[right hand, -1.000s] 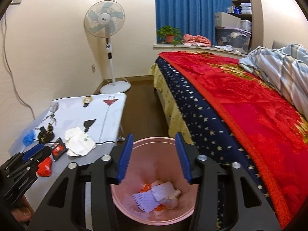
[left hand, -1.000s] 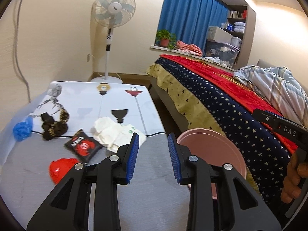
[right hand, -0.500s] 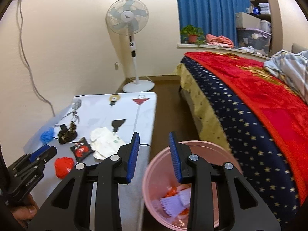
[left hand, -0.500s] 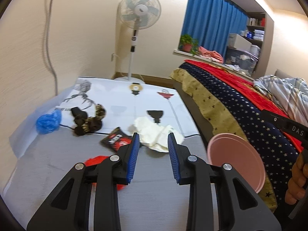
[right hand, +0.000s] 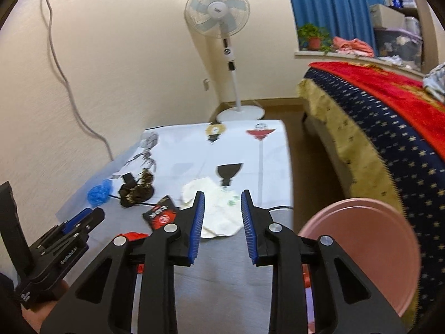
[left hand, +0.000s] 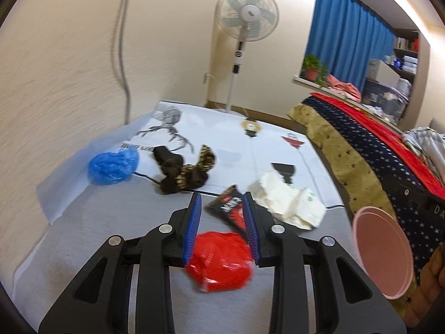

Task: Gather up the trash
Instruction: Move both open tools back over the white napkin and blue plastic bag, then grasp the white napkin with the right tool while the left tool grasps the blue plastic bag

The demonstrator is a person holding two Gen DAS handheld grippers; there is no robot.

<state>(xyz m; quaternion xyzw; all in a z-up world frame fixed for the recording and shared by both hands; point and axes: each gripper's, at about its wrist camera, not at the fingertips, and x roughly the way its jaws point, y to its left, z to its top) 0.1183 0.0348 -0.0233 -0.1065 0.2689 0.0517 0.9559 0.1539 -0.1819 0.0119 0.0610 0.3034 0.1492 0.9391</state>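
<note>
On the table lie a red crumpled plastic piece [left hand: 219,261], a black-and-red snack wrapper [left hand: 229,208], a crumpled white paper bag [left hand: 289,203] and a blue crumpled plastic piece [left hand: 112,164]. My left gripper [left hand: 221,206] is open, its jaws on either side of the red plastic, above it. My right gripper [right hand: 222,204] is open and empty, over the table with the white bag [right hand: 219,208] between its fingers in view. The pink trash bin [right hand: 364,256] stands right of the table, also in the left wrist view [left hand: 381,250].
A dark brown and leopard hair tie bundle [left hand: 186,172] with a black cable lies by the blue plastic. The table [left hand: 111,236] has a printed white cloth at its far half. A bed [right hand: 389,128] runs along the right. A standing fan [right hand: 219,14] is behind the table.
Both grippers swung left from the bin toward the table. The left gripper moved forward and down over the red plastic. The bin slid to the right edge of both views.
</note>
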